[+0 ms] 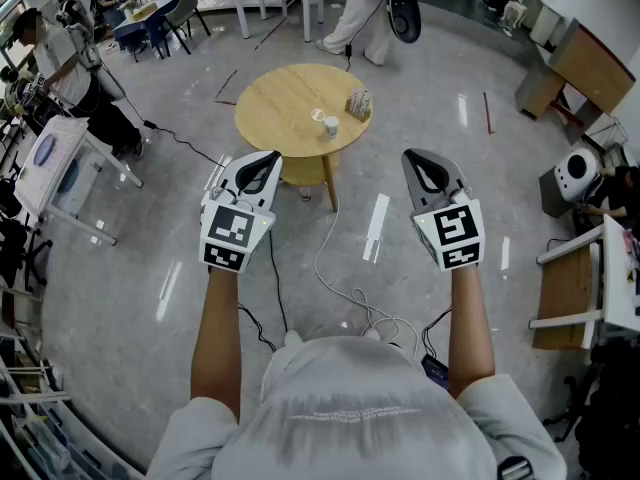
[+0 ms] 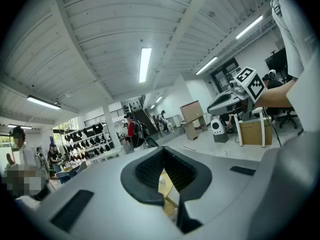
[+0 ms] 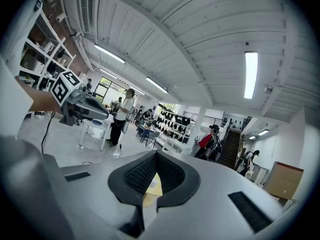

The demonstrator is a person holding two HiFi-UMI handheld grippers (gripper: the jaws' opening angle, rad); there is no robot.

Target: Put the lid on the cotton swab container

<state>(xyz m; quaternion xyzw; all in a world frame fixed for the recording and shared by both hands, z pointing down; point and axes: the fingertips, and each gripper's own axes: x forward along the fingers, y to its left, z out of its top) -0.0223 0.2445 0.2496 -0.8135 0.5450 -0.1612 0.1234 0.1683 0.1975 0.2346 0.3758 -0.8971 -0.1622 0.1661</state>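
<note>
A round wooden table stands ahead of me on the grey floor. On it sit a small white container, a little round lid just left of it, and a patterned box. My left gripper and right gripper are held side by side in the air, short of the table's near edge. Both are shut with nothing between the pads. In each gripper view only a sliver of the tabletop shows through the notch of the closed jaws.
A cable trails across the floor between me and the table. A white desk with a blue item stands at the left, wooden desks at the right. People stand beyond the table and sit at the far left.
</note>
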